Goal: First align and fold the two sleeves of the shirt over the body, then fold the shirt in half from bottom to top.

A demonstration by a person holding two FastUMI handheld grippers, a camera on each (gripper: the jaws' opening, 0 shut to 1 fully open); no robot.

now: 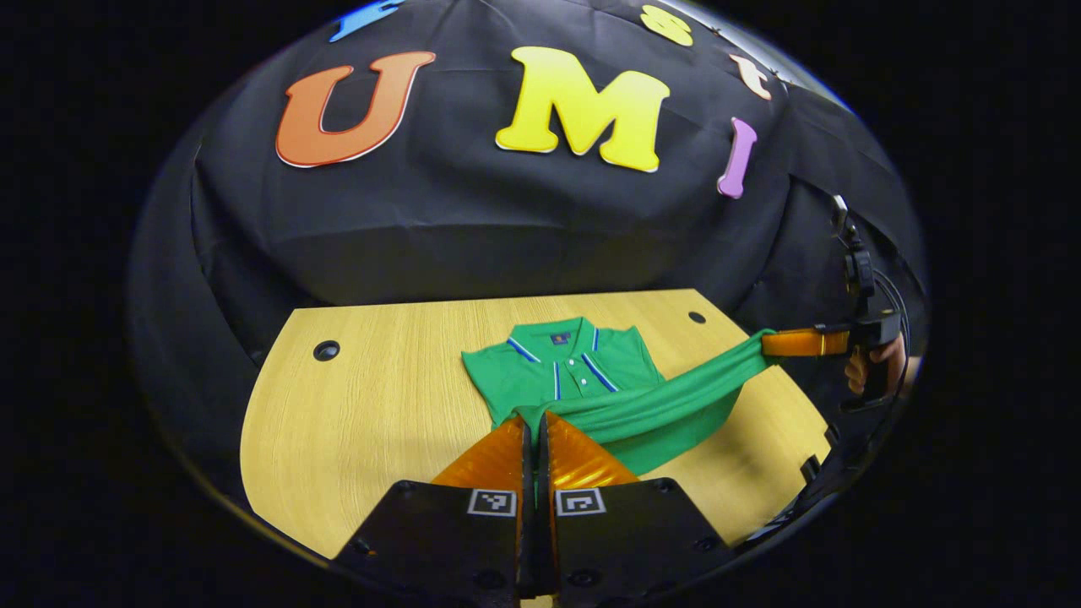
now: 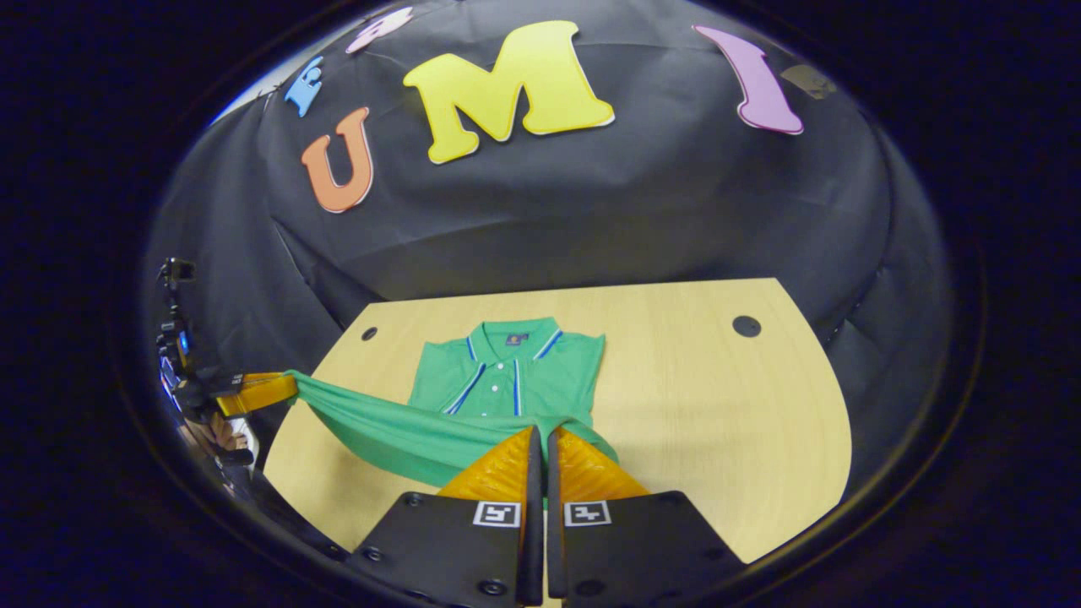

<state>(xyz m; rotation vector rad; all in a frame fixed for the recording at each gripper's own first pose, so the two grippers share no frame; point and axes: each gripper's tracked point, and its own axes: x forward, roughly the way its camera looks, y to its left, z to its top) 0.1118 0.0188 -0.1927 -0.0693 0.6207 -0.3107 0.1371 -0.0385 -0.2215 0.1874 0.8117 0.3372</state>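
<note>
While black cloth walls the booth behind, a pale wooden table (image 1: 372, 405) bears the green shirt (image 1: 583, 363), collar toward the wall, hem lifted taut between the left gripper (image 1: 534, 426) and right gripper (image 2: 540, 439), both pinching its cloth.

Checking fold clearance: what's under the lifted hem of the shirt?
Under the raised shirt hem, stretched between left gripper and right gripper, bare wooden table shows. Whatever lies beneath the flat collar part is covered.
</note>
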